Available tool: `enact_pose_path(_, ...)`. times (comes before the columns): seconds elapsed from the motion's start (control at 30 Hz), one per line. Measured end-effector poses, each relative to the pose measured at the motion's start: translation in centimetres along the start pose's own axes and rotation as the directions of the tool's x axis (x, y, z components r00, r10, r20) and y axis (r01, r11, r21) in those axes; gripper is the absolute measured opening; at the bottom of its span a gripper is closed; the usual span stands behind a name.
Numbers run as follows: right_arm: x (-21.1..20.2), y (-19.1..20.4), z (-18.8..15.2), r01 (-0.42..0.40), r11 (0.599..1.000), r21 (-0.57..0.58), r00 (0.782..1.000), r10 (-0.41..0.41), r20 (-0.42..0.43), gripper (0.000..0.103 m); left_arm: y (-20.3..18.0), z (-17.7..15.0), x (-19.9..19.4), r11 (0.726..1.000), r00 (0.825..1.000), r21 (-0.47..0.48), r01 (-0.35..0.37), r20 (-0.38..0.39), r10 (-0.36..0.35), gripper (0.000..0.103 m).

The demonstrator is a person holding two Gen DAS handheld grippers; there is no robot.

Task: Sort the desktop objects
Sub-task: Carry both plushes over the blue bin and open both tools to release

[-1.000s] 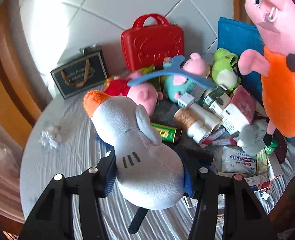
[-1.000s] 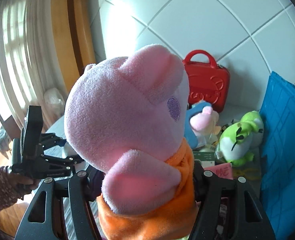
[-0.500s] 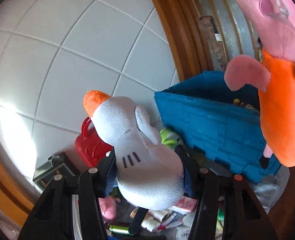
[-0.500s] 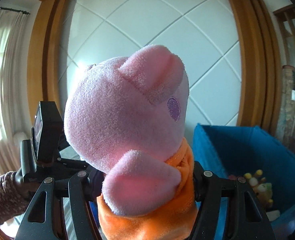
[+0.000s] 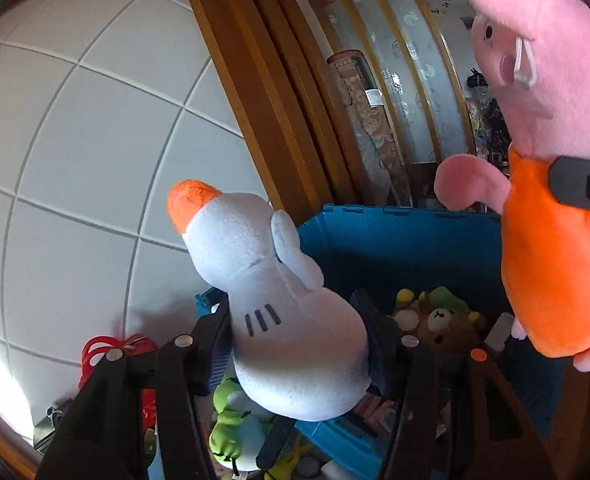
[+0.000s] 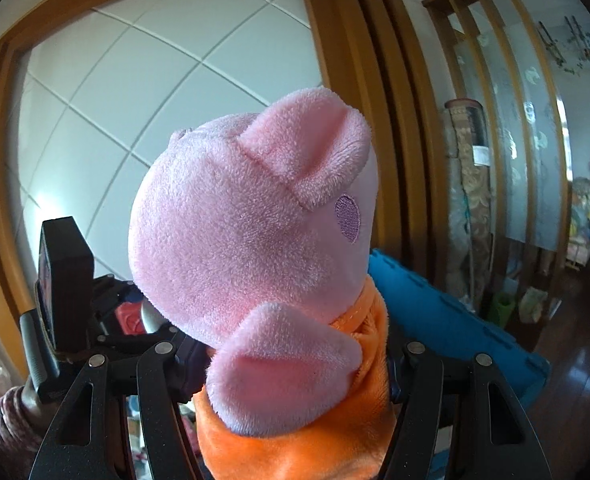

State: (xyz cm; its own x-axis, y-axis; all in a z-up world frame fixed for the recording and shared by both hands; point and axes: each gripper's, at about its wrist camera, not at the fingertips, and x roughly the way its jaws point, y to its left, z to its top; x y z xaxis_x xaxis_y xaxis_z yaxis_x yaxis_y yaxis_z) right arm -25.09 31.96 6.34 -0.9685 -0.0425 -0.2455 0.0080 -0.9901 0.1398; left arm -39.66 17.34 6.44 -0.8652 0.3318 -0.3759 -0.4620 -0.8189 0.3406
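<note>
Both views swung up — tiled wall (image 5: 75,160), blue bin (image 5: 395,248).

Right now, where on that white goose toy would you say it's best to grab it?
Around the round belly, as the left gripper does now: fingers squeeze the white goose plush from both sides. That is its widest, softest part; the neck narrows toward the orange beak and would flop.

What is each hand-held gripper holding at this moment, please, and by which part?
The left hand-held gripper clamps the grey duck toy around its body. The right hand-held gripper clamps the pink pig toy around its orange-clad body.
</note>
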Motion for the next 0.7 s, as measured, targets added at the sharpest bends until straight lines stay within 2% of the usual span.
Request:
enact_pose_path(0.13,3.2,-5.0,1.4,0.020,0.998,0.054,0.999,-0.017,-0.050,0.066,-2.0,2.2,2.9,1.000,1.000,0.005,-0.009,-0.023,0.009,0.058)
enact_pose_path(0.23,5.1,-6.7,2.1,0.038,0.998,0.049,0.997,-0.035,-0.063,0.067,-3.1,3.1,4.1,1.000,0.999,-0.001,-0.017,-0.036,0.017,0.062)
enact_pose_path(0.27,5.9,-7.3,2.5,0.042,0.998,0.050,0.997,-0.038,-0.070,0.068,-3.4,3.3,4.6,1.000,0.999,-0.004,-0.021,-0.045,0.020,0.068)
enact_pose_path(0.3,6.4,-7.6,2.7,0.050,0.997,0.050,0.996,-0.046,-0.078,0.072,-3.7,3.6,5.1,1.000,0.998,-0.003,-0.026,-0.057,0.026,0.080)
enact_pose_path(0.33,7.1,-8.0,2.9,0.066,0.997,0.043,0.994,-0.062,-0.093,0.082,-4.1,3.8,5.5,0.999,0.997,-0.002,-0.045,-0.058,0.045,0.087)
enact_pose_path(0.37,8.0,-8.5,3.2,0.083,0.996,0.034,0.990,-0.078,-0.118,0.089,-4.4,4.0,5.6,0.997,0.996,0.000,-0.074,-0.057,0.074,0.101)
enact_pose_path(0.4,8.6,-8.7,3.5,0.100,0.995,0.026,0.987,-0.096,-0.129,0.100,-4.6,4.1,5.6,0.996,0.994,0.001,-0.092,-0.051,0.092,0.103)
enact_pose_path(0.53,8.8,-9.2,4.8,0.128,0.992,-0.016,0.985,-0.129,-0.110,0.101,-4.8,4.4,5.7,0.994,0.992,-0.010,-0.108,-0.060,0.108,0.103)
enact_pose_path(0.7,7.8,-9.8,5.3,0.085,0.996,0.000,0.993,-0.084,-0.083,0.102,-4.4,4.2,5.3,0.990,0.990,-0.052,-0.131,-0.064,0.128,0.103)
